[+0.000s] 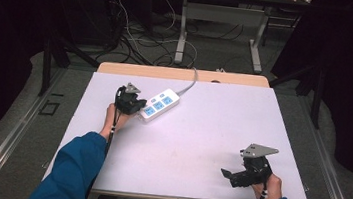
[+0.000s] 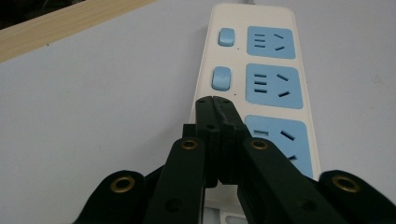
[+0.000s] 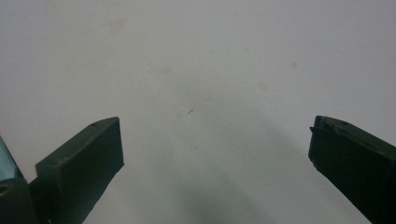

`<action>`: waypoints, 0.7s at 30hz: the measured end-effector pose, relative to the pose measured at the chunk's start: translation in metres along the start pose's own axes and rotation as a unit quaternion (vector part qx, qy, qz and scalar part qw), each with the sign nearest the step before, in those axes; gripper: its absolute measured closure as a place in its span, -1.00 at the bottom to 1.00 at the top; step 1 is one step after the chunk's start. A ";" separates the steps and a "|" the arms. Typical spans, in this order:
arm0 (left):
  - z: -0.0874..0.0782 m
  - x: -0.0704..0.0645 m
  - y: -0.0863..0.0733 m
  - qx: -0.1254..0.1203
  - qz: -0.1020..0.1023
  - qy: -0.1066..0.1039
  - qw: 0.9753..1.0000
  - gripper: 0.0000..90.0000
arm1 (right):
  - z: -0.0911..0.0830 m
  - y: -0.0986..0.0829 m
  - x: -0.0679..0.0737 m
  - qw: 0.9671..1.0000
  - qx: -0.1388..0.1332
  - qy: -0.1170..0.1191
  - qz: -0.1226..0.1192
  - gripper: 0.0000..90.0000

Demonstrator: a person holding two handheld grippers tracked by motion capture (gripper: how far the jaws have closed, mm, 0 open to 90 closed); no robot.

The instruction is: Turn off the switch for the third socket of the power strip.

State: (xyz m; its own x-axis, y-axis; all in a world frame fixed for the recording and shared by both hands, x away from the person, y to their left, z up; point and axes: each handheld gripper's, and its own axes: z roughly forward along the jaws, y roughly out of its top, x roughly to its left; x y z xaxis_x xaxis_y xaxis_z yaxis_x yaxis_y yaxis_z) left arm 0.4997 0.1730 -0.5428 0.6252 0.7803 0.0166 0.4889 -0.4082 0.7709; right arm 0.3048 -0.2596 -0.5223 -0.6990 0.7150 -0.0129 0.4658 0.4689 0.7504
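Observation:
A white power strip with three blue sockets and small blue switches lies on the white table, its grey cord running off the far edge. My left gripper is shut, its tips over the near end of the strip. In the left gripper view the closed jaws sit above the power strip, tips near the nearest socket and just short of the second switch. My right gripper stands open near the front right of the table, nothing between its fingers.
A wooden table edge runs behind the white top. Cables lie on the floor beyond, by a desk's metal legs. The person's blue sleeves enter from the bottom. Bare table surface lies under the right gripper.

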 end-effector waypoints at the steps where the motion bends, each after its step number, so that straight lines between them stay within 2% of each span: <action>1: 0.000 0.001 0.000 -0.003 0.001 -0.001 1.000 1.00 | 0.000 0.000 -0.001 1.000 0.001 0.002 -0.002 -0.94; 4: 0.001 0.002 -0.001 -0.008 0.000 -0.009 1.000 1.00 | 0.000 0.000 0.000 1.000 0.002 0.003 0.000 -0.94; 8: 0.001 0.000 -0.001 -0.007 0.003 -0.008 1.000 1.00 | 0.000 0.000 0.000 1.000 0.003 0.002 0.001 -0.94; 9: 0.000 0.000 0.000 0.002 0.005 -0.017 1.000 1.00 | 0.000 0.000 0.000 1.000 0.005 0.004 0.000 -0.94; 10: 0.000 0.000 0.000 0.002 0.005 -0.017 1.000 1.00 | 0.000 0.000 0.000 1.000 0.005 0.004 0.000 -0.94; 11: 0.001 0.000 -0.001 -0.007 0.002 -0.007 1.000 1.00 | 0.000 0.000 -0.001 1.000 0.005 0.004 0.001 -0.94; 14: 0.002 -0.001 -0.001 -0.007 0.002 -0.009 1.000 1.00 | 0.000 -0.001 0.000 1.000 0.005 0.006 0.003 -0.94; 18: 0.000 -0.001 0.000 0.005 0.006 -0.011 1.000 1.00 | 0.000 -0.001 0.000 1.000 0.004 0.002 0.006 -0.94; 19: 0.001 -0.001 -0.001 -0.003 0.004 -0.008 1.000 1.00 | 0.000 -0.001 0.000 1.000 0.004 0.001 0.006 -0.94; 21: 0.000 -0.001 0.000 0.004 0.010 -0.012 1.000 1.00 | 0.000 0.000 0.000 1.000 0.008 0.003 0.005 -0.94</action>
State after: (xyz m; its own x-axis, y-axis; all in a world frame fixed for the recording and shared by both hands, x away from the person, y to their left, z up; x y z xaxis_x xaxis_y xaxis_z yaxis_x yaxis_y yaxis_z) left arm 0.4995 0.1724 -0.5429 0.6492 0.7605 0.0159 0.4813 -0.4269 0.7656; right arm 0.3048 -0.2601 -0.5224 -0.6980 0.7161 -0.0020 0.4803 0.4702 0.7404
